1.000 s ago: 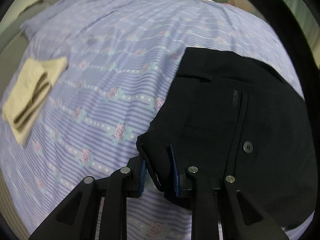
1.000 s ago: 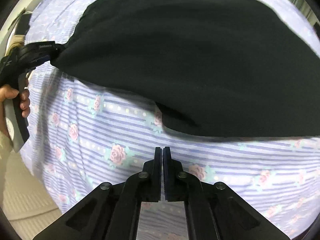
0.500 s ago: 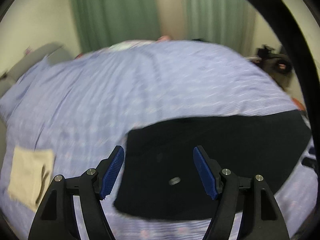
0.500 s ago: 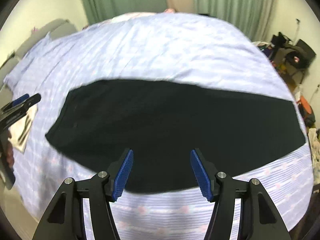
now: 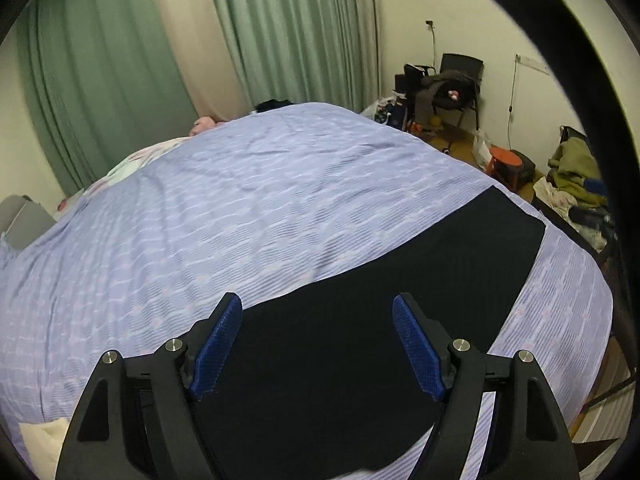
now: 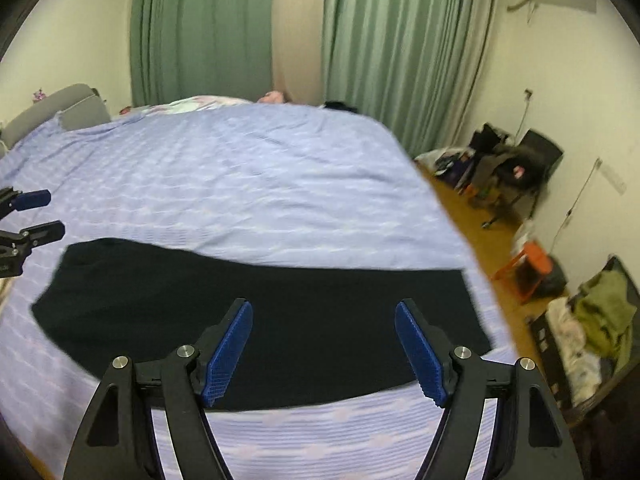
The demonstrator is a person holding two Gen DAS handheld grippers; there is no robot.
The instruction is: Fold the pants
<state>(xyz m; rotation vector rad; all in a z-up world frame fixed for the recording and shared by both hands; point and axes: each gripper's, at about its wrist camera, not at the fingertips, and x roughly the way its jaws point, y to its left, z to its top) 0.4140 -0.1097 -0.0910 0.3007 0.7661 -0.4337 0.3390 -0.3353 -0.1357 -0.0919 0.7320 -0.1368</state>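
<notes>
Black pants lie flat and long on the lilac bed sheet, folded leg on leg, waist end at left and hems at right. In the left wrist view the pants stretch away to the right. My left gripper is open and empty, raised above the waist end; it also shows at the left edge of the right wrist view. My right gripper is open and empty, raised above the middle of the pants.
A folded beige garment lies at the near left corner of the bed. Green curtains hang behind the bed. A chair with clothes, an orange stool and a clothes pile stand on the floor to the right.
My left gripper let go of the waist edge and opened. My right gripper opened from shut. Both rose and tilted up from the bed; the pants now lie flat.
</notes>
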